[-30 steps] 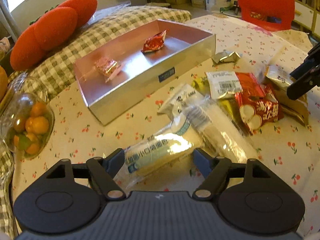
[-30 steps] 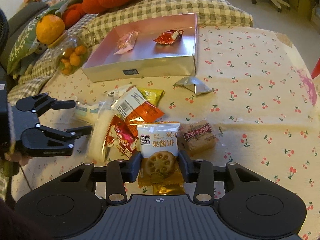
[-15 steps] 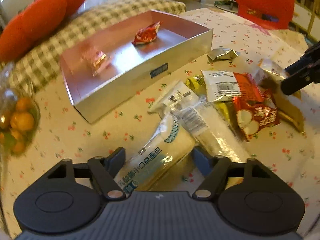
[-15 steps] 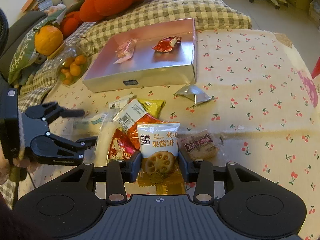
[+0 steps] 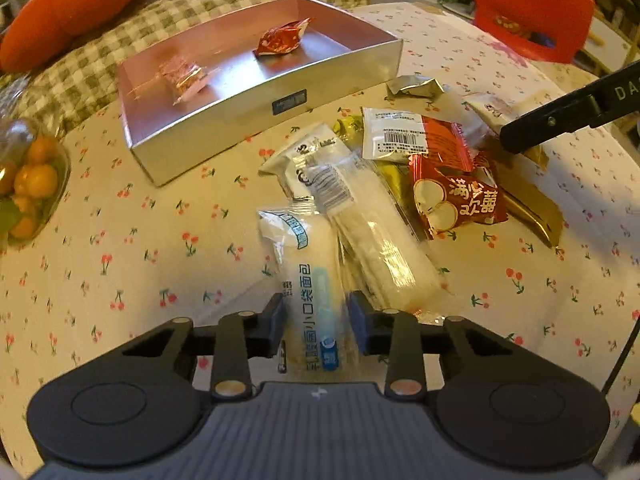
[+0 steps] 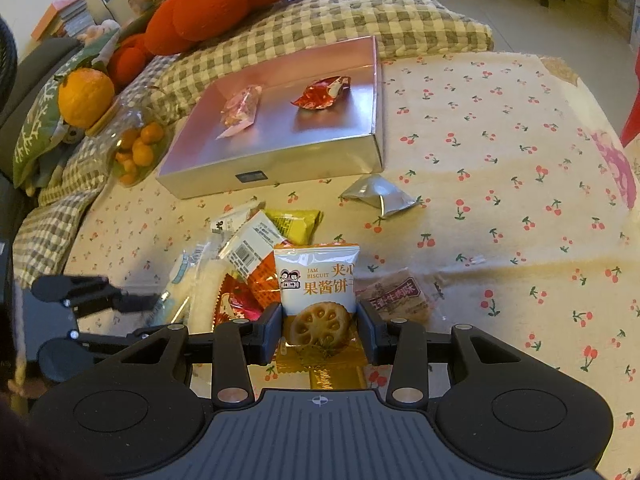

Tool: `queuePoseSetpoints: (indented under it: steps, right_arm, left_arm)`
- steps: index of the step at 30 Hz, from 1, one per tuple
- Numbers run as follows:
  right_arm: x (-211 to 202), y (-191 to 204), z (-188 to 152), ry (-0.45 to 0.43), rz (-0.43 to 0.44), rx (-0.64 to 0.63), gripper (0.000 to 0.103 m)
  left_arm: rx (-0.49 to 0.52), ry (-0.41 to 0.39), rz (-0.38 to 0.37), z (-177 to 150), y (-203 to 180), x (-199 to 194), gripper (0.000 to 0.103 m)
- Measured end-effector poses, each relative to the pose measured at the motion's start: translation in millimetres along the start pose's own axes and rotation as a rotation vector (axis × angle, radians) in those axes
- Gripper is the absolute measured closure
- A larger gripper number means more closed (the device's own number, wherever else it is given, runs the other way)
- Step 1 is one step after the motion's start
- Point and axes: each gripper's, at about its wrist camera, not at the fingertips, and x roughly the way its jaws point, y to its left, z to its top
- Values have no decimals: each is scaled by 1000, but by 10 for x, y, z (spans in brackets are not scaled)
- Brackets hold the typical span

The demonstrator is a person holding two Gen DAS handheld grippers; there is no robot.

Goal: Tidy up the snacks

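Note:
My left gripper (image 5: 316, 322) is closing its jaws on a white and blue bread packet (image 5: 312, 272), and the pads press its sides. The packet lies lengthwise on the cherry-print cloth beside a long clear packet (image 5: 372, 240). My right gripper (image 6: 320, 328) is shut on a white jam biscuit packet (image 6: 316, 276), held upright above a gold wrapper (image 6: 336, 376). A silver tray (image 5: 260, 104) at the back holds a red wrapper (image 5: 280, 40) and a pink one (image 5: 184, 76). Loose snacks lie between the grippers: a red packet (image 5: 456, 200), a barcode packet (image 5: 400, 136) and a silver pouch (image 5: 416, 86).
A jar of small oranges (image 6: 136, 148) lies left of the tray. A checked cushion (image 6: 320, 20) and red plush toys (image 6: 224, 4) sit behind it. A brown snack packet (image 6: 396, 296) rests right of my right gripper. A red chair (image 5: 528, 12) stands beyond the table.
The left gripper's jaws have come together onto the bread packet, which now lies lengthwise between them. The right gripper keeps its hold on the biscuit packet and has not moved.

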Motion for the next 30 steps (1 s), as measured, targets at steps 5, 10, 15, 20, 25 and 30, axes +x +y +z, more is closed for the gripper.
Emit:
queuePoseSetpoints:
  steps: [5, 10, 15, 20, 25, 30]
  right_arm:
    - [-15, 71, 13, -5, 19, 0, 65]
    - [-32, 142, 44, -15, 31, 0, 65]
    - [-33, 193, 77, -23, 40, 1, 64]
    - [-24, 228, 107, -26, 46, 7, 64]
    - [-16, 257, 152, -34, 50, 14, 64]
    - [-26, 268, 224, -50, 55, 25, 64]
  left_arm:
    - [-79, 12, 14, -26, -16, -29, 74]
    - [-181, 6, 5, -26, 43, -70, 76]
    - [-245, -22, 16, -13, 80, -155, 77]
    - [-281, -48, 28, 20, 105, -231, 77]
    - [-318, -73, 31, 48, 146, -290, 77]
    - [-360, -96, 36, 83, 203, -345, 77]
